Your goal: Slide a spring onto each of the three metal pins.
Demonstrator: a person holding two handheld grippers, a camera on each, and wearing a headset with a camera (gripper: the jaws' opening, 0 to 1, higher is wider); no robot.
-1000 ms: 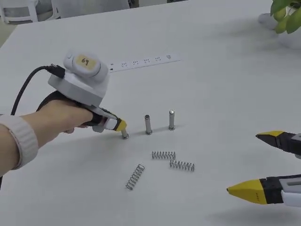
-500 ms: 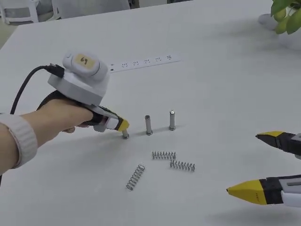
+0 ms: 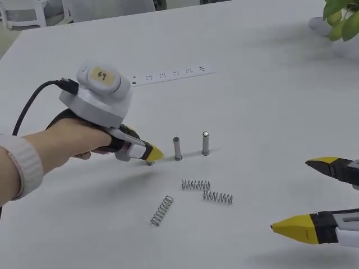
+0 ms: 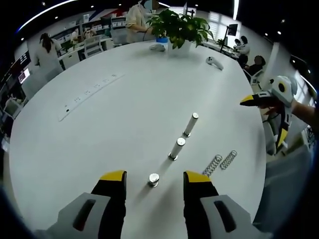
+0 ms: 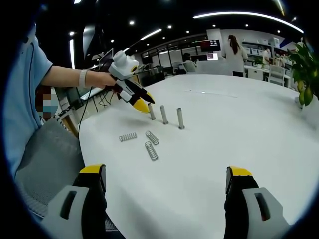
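Three metal pins stand upright in a row on the white table (image 3: 269, 101). The middle pin (image 3: 177, 148) and right pin (image 3: 205, 143) stand free. My left gripper (image 3: 155, 154) covers most of the left pin (image 3: 150, 162). In the left gripper view my left gripper (image 4: 155, 175) is open, its yellow-tipped jaws on either side of that pin (image 4: 153, 179) and apart from it. Three springs (image 3: 196, 184) (image 3: 217, 196) (image 3: 161, 210) lie loose on the table in front of the pins. My right gripper (image 3: 290, 195) stands wide open and holds nothing, to the right of the springs.
A white power strip (image 3: 168, 74) lies behind the pins. A potted plant (image 3: 342, 17) stands at the far right corner. A black cable (image 3: 31, 106) trails from the left gripper. People sit in the background (image 4: 47, 50).
My left gripper has moved a little forward and to the right, so its tips now cover the left pin. The right gripper, the springs and the other pins have not moved.
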